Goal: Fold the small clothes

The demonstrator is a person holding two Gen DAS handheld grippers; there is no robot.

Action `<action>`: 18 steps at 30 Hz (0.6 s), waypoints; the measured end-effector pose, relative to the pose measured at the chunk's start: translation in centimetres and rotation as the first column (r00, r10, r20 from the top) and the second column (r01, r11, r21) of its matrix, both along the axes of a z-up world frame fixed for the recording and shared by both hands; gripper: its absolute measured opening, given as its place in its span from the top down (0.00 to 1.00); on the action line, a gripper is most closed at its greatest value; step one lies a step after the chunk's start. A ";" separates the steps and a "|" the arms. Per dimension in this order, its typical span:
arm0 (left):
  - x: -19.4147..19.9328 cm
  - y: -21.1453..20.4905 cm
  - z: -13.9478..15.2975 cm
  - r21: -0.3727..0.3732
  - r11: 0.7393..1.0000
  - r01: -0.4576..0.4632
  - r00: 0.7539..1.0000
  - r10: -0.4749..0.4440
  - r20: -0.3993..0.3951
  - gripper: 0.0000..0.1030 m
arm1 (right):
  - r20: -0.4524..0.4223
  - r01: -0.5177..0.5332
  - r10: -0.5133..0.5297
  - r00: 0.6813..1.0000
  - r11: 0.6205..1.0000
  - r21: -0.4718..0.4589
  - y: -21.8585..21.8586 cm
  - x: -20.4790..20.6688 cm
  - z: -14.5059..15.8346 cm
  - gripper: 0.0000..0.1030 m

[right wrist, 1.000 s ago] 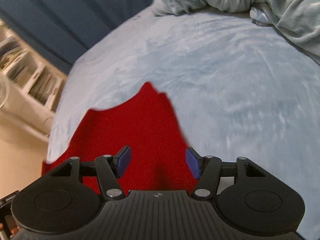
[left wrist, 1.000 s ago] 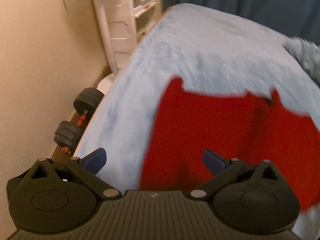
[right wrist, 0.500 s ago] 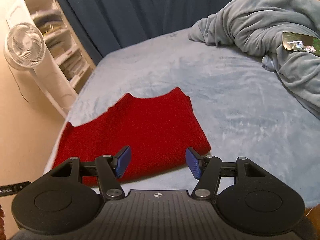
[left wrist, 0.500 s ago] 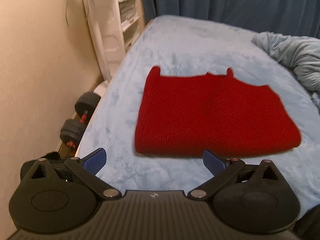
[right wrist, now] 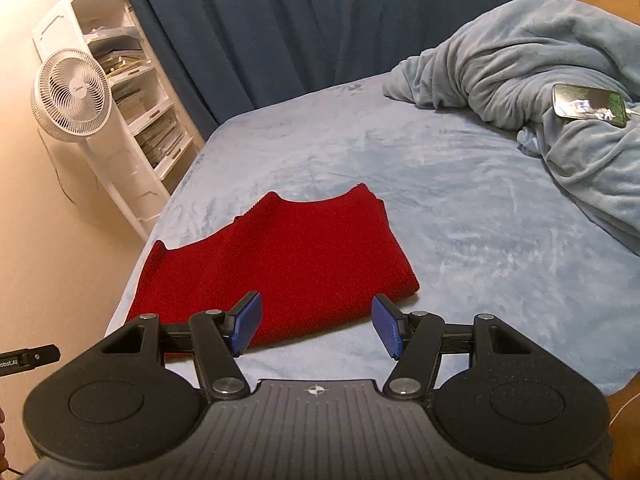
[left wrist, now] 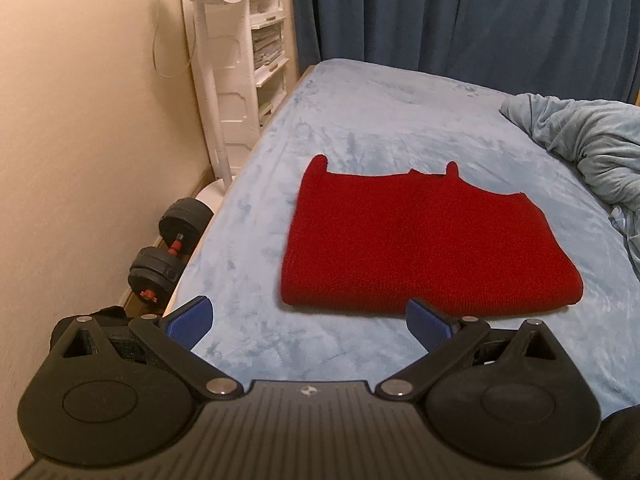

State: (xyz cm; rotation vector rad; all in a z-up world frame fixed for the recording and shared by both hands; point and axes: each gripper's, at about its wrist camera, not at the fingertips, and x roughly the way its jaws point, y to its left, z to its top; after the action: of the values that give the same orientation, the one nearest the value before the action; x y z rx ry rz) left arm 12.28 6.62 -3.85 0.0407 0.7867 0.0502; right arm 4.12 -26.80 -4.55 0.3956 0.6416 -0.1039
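A red knitted garment (left wrist: pixel 416 240) lies folded flat on the light blue bed cover (left wrist: pixel 360 128), its thick folded edge nearest me. In the right wrist view the same red garment (right wrist: pixel 280 264) sits left of centre. My left gripper (left wrist: pixel 310 324) hovers above the bed just short of that near edge, jaws wide apart and empty. My right gripper (right wrist: pixel 316 326) also hangs over the near edge, open with nothing between its blue pads (right wrist: pixel 386 330).
A crumpled grey-blue blanket (right wrist: pixel 540 92) fills the bed's right side with a phone (right wrist: pixel 588 105) on it. A white standing fan (left wrist: pixel 224 20) and white drawer shelves (right wrist: pixel 132 92) stand beside the bed. Dumbbells (left wrist: pixel 168 252) lie on the floor by the wall. Dark blue curtains hang behind.
Both grippers have pulled back and risen from the red garment, which now lies folded in full view ahead of them. Both stayed open.
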 end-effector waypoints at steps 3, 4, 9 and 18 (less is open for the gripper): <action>0.2 0.3 0.1 0.005 1.000 -0.011 1.000 0.011 0.002 0.00 | -0.011 0.003 -0.002 1.000 1.000 0.009 -0.1 0.2 -0.3 0.39; 0.3 0.4 0.1 0.005 1.000 -0.014 1.000 0.014 0.001 0.00 | -0.013 0.001 -0.001 1.000 1.000 0.010 -0.2 0.2 -0.4 0.39; 1.4 0.3 -0.4 0.013 1.000 -0.015 1.000 0.015 -0.009 0.00 | -0.034 -0.002 0.002 0.999 1.000 0.006 -0.2 0.9 -1.2 0.39; 4.8 -0.4 -2.6 0.030 1.000 -0.005 0.998 0.007 -0.062 0.00 | -0.108 0.025 -0.024 0.994 1.000 0.011 -1.4 3.5 -3.7 0.39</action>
State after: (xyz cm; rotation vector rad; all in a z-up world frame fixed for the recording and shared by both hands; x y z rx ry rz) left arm 17.10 6.21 -6.47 0.0686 0.8478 0.0663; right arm 7.63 -28.24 -8.29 0.4115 0.7446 -0.1459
